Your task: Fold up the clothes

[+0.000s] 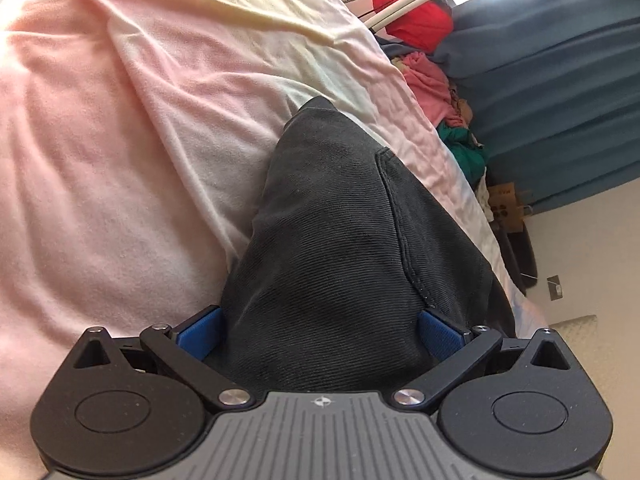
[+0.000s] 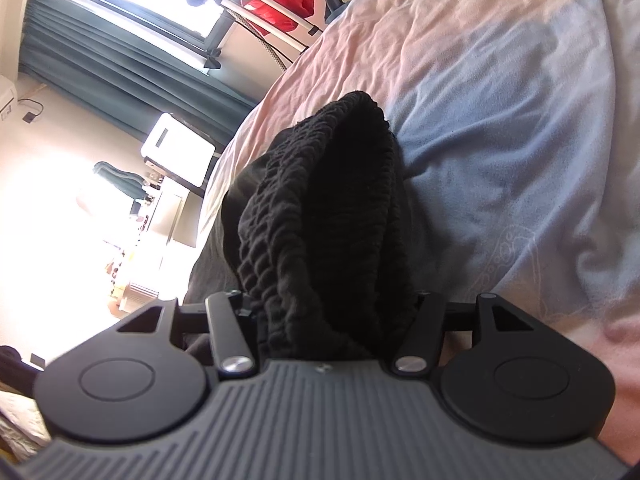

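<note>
Bed [image 1: 120, 160], pink and pale-blue wrinkled sheet, carries work. Teal curtains [image 1: 560, 100] beyond bed edge, under bright window; mixed clothes pile [image 1: 432, 80] heaped along that edge. Dark grey trousers [image 1: 332, 240] on bed, seamed cloth bunched up between both claws. Left claw [image 1: 320, 334] clamped on trouser cloth. Right claw [image 2: 332, 308] clamped on shirred elastic waistband [image 2: 320, 208].
</note>
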{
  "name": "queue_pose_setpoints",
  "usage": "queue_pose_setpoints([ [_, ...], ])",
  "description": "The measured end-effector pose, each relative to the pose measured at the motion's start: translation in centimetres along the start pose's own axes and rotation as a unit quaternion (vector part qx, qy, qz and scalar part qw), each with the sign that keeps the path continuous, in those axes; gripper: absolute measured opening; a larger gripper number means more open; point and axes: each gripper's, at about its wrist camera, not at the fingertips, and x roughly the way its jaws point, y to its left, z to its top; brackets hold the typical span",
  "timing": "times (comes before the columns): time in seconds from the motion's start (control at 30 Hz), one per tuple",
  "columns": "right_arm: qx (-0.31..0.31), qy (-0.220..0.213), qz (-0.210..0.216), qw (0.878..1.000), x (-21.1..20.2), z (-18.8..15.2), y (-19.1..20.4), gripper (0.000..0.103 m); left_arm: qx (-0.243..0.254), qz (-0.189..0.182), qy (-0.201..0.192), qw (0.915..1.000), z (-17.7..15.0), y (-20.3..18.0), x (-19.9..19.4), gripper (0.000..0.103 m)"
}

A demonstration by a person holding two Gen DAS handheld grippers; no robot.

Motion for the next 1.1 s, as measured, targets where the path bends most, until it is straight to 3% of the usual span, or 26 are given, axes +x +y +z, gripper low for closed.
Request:
queue_pose_setpoints([
  [0.23, 0.015, -0.006, -0.008, 1.0, 0.3, -0.5, -0.6, 0.062, 0.011, -0.012, -0.013, 0.9998, -0.4, 0.1, 0.3, 0.1],
  [0.5, -0.018, -0.031, -0.02, 0.999, -0.6, -1.3, 1.4, 0.059, 0.029, -0.027, -0.031, 0.9987, -0.6, -0.3, -1.2, 0.068],
  [0.7, -0.028, -0.063, 0.017, 0.997, -3.0, -1.0, 4.0, 0.057, 0.035, -0.06, -0.05, 0.9963, -0.5, -1.6, -3.7, 0.059],
  [0.87, -0.02, -0.101, 0.052, 0.993, -7.2, 0.8, 5.2, 0.057, 0.048, -0.084, -0.06, 0.9934, -0.3, -6.4, -4.9, 0.058],
  [1.0, -0.018, -0.14, 0.051, 0.989, -11.5, 4.1, 4.9, 0.057, 0.077, -0.101, -0.052, 0.9905, 0.1, -13.0, -3.0, 0.058],
  [1.1, 0.002, -0.177, 0.047, 0.983, -14.6, 8.1, 3.1, 0.057, 0.104, -0.118, -0.038, 0.9868, 0.6, -19.3, 1.3, 0.058],
])
